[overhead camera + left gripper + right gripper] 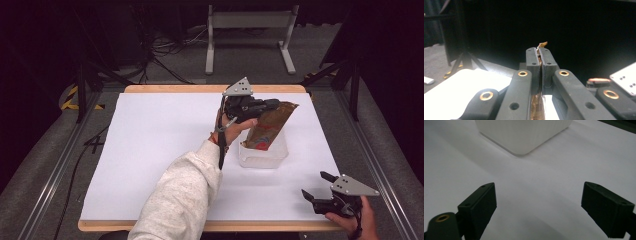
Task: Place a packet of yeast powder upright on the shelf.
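Note:
A shiny brown pouch with red print [267, 126] leans slantwise, its lower end inside a clear plastic tub [272, 156] on the white table cover. My left gripper [272, 104] is shut on the pouch's upper part; in the left gripper view the foil edge [542, 45] pokes out above the closed jaws [540, 60], and more foil shows below. My right gripper [316, 186] rests low at the table's front right corner, open and empty. Its view looks across the cover at the tub [524, 135] ahead, with the gripper [539, 202] wide apart.
The white cover [150, 150] spreads over a wooden-edged table [175, 89]. A sleeved forearm [182, 195] crosses the front middle. Beyond the far edge stand a grey metal frame [250, 30], cables and dark stands on the floor.

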Action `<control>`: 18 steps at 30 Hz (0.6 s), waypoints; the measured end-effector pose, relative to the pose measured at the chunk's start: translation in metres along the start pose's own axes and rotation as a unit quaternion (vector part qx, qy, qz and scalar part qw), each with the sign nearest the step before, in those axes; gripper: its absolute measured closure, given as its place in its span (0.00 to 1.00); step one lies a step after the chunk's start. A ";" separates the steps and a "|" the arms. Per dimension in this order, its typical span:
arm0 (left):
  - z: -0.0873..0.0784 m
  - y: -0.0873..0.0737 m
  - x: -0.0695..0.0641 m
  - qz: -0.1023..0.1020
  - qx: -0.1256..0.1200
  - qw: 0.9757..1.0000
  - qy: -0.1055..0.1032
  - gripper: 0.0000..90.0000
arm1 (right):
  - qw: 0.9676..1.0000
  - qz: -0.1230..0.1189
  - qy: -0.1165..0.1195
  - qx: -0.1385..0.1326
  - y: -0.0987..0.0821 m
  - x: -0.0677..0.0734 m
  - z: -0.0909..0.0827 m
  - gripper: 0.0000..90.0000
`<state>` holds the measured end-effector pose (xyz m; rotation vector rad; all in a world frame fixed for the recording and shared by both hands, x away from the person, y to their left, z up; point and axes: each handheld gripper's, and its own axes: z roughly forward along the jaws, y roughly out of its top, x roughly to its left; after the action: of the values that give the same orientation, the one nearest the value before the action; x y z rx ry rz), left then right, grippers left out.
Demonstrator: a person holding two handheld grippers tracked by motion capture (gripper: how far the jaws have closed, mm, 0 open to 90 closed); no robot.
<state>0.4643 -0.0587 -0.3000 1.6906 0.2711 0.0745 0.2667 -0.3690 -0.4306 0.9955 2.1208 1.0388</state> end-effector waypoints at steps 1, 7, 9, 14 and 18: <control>0.000 0.000 0.000 0.000 0.000 1.000 0.000 0.98 | 1.000 0.000 0.000 0.000 0.000 0.000 0.000 0.15; -0.006 0.000 -0.001 -0.013 -0.018 0.999 0.033 0.98 | 1.000 0.002 0.003 0.002 0.000 0.000 0.000 0.15; -0.005 0.000 -0.004 -0.012 -0.013 0.999 0.038 0.97 | 1.000 -0.001 0.002 0.003 0.000 0.001 0.001 0.15; 0.003 -0.012 -0.014 -0.013 -0.008 0.998 0.058 0.97 | 1.000 -0.001 0.002 0.003 0.000 0.000 0.001 0.15; 0.010 -0.022 -0.020 -0.018 -0.006 0.998 0.055 0.97 | 1.000 -0.003 0.003 0.002 0.000 0.001 0.001 0.15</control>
<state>0.4444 -0.0705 -0.3208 1.6710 0.3822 0.1430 0.2667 -0.3679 -0.4310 0.9900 2.1299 1.0356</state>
